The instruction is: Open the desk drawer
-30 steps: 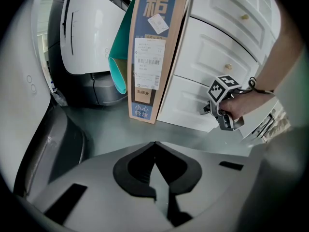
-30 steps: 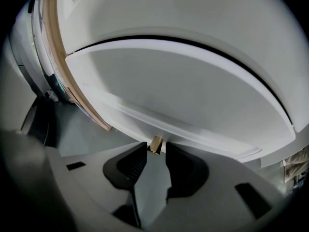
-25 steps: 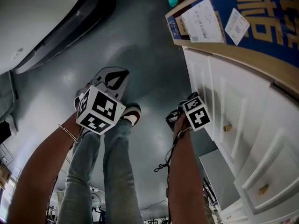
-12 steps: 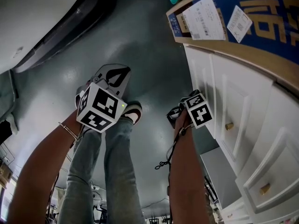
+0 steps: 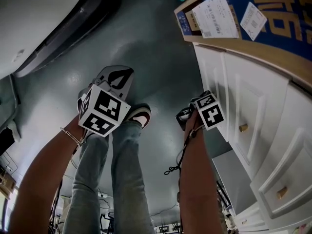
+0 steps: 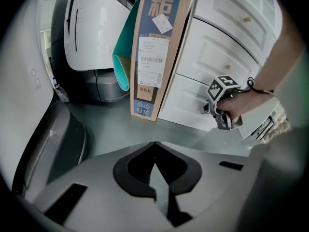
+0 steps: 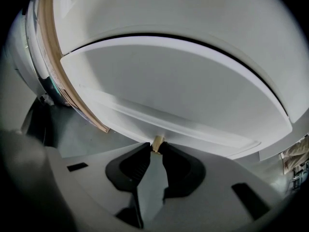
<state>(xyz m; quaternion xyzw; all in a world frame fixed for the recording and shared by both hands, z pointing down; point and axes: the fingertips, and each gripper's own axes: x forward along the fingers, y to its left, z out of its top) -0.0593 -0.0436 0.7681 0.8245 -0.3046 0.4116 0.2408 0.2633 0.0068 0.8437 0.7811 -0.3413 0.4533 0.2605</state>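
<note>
1. The drawer (image 7: 183,95) is the lowest white front on the white desk (image 6: 227,42), nearest the floor and below two other knobbed fronts. The desk stands at the right of the head view. I cannot tell whether the drawer has come out at all.
2. Its small brass knob (image 7: 157,140) sticks out from the lower edge of the raised panel on that front.
3. The right gripper (image 7: 157,150) points steeply down at this front. Its jaws have just been closing, and the knob sits between the two black tips with a pad touching it on each side. The rest of the jaw opening is narrow and holds nothing else.
4. The person's right hand (image 6: 237,108) holds that gripper close against the drawer, and a thin black cord (image 5: 178,164) hangs from the wrist.
5. The left gripper (image 6: 154,143) is well apart from the desk, over the grey floor (image 5: 161,57). Its tips meet, with nothing between them.
6. The person's legs in jeans (image 5: 122,179) and one shoe (image 5: 140,116) show between the two arms.
7. A tall cardboard box (image 6: 154,47) with blue print and white labels leans against the end of the desk. A teal roll (image 6: 123,62) stands just beside the box.
</note>
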